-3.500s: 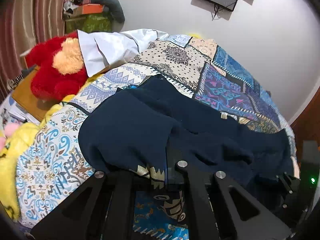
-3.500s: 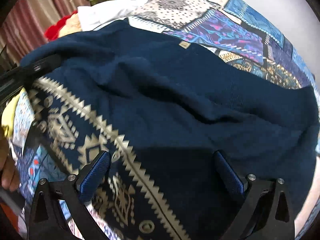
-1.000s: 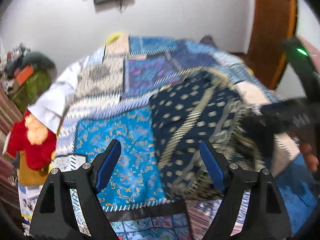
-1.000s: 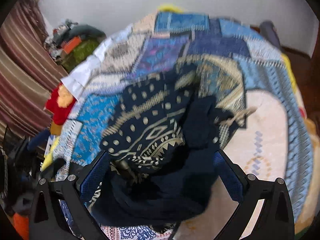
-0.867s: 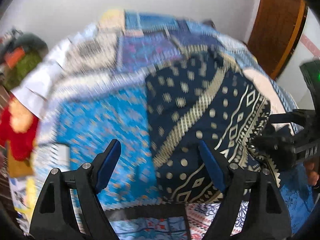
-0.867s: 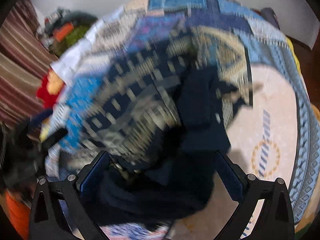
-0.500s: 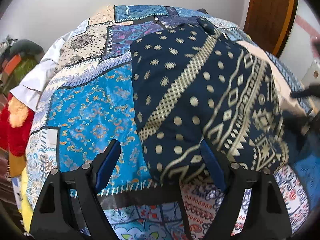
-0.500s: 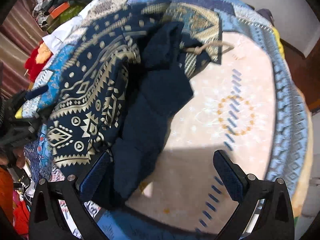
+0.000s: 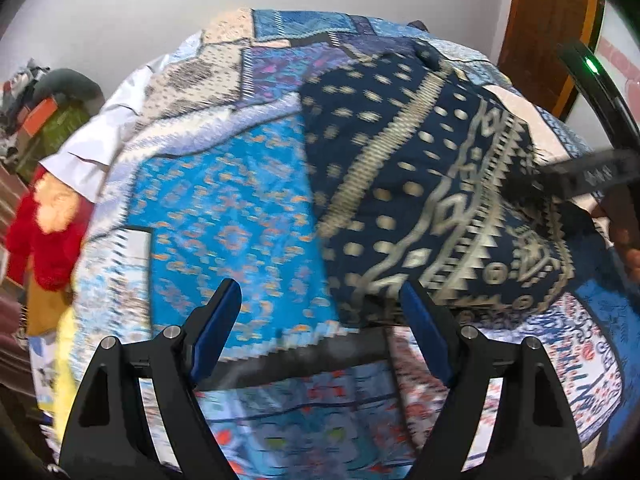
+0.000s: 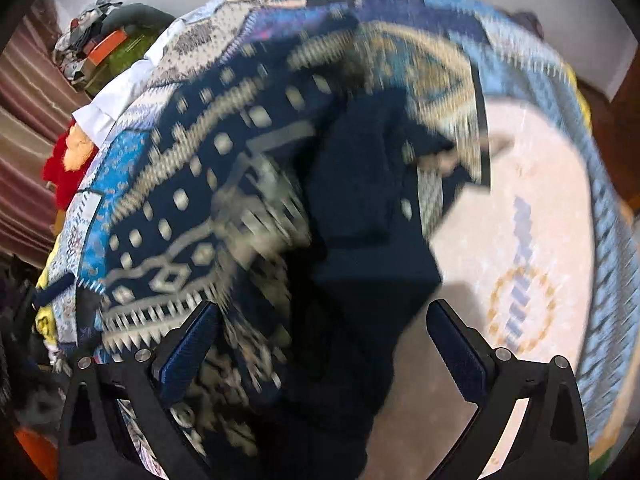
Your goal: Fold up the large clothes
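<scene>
A large navy garment with a cream geometric pattern point(image 9: 420, 184) lies doubled over on the patchwork bed cover point(image 9: 224, 220). My left gripper point(image 9: 320, 332) hovers open just off the garment's near left corner, nothing between its blue pads. In the right wrist view the same garment point(image 10: 224, 200) shows its plain navy inside point(image 10: 360, 248) and a pale drawstring point(image 10: 460, 156). My right gripper point(image 10: 324, 352) stands open above that plain part, pads wide apart. The right gripper's black body point(image 9: 592, 176) reaches in over the garment's right side. Both views are blurred.
A red plush toy point(image 9: 44, 232) and a white pillow point(image 9: 100, 152) lie at the bed's left. Piled boxes and clothes point(image 9: 44, 112) stand by the wall. A wooden door point(image 9: 548, 32) is at the right. A cream patch of cover point(image 10: 520, 240) lies right of the garment.
The garment, earlier spread plain side up, now lies doubled with the pattern on top. My left gripper, then shut on cloth, is open. Both grippers have sunk closer to the bed.
</scene>
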Demonstrator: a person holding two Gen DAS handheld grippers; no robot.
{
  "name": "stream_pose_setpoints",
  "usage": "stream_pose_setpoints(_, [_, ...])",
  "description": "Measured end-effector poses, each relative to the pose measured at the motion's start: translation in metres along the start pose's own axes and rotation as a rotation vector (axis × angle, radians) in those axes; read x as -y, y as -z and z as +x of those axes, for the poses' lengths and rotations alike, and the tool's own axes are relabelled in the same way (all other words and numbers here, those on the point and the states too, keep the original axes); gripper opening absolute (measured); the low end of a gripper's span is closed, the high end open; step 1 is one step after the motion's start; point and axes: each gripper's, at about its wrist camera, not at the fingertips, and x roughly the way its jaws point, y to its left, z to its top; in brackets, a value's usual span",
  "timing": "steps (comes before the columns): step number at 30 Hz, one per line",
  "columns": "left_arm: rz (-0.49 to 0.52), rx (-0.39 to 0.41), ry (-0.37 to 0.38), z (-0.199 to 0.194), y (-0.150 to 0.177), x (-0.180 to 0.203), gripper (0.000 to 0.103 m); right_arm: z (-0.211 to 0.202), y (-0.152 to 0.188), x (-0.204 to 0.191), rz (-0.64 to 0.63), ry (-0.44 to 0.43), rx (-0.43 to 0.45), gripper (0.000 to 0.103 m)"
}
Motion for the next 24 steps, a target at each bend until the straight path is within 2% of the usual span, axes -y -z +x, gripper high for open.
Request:
stream_pose_setpoints(4, [-0.013,0.018,-0.012,-0.001,-0.020,-0.022,0.082,-0.010,0.019,0.023,0.043,-0.055,-0.007,0.103])
stream_pose_setpoints(7, [-0.052,0.009,0.087,0.012,-0.046,-0.030,0.082,-0.015,0.020,0.031,0.064,-0.098,-0.018,0.103])
stream_pose_setpoints(11, [-0.102,-0.061,0.237,0.051,-0.076,-0.024,0.082,-0.014,0.012,0.031,0.094,-0.163,-0.003,0.103])
stream_pose_setpoints(14, [-0.158,-0.099,0.322,0.079,-0.088,-0.022,0.094,-0.003,0.002,0.027,0.111,-0.193,-0.003,0.103])
stream_pose_setpoints(16, [-0.185,-0.125,0.354,0.097,-0.091,-0.019,0.102,0.002,-0.003,0.021,0.092,-0.196,0.003,0.103])
stream_pose_setpoints(19, [-0.214,-0.144,0.419,0.117,-0.092,-0.014,0.103,0.007,-0.011,0.011,0.057,-0.204,0.004,0.102])
stream_pose_setpoints(22, [-0.282,-0.161,0.500,0.132,-0.093,-0.020,0.103,0.010,-0.015,0.011,0.051,-0.218,0.011,0.098])
stream_pose_setpoints(24, [-0.321,-0.168,0.556,0.139,-0.091,-0.023,0.103,0.012,-0.017,0.011,0.042,-0.221,0.019,0.088])
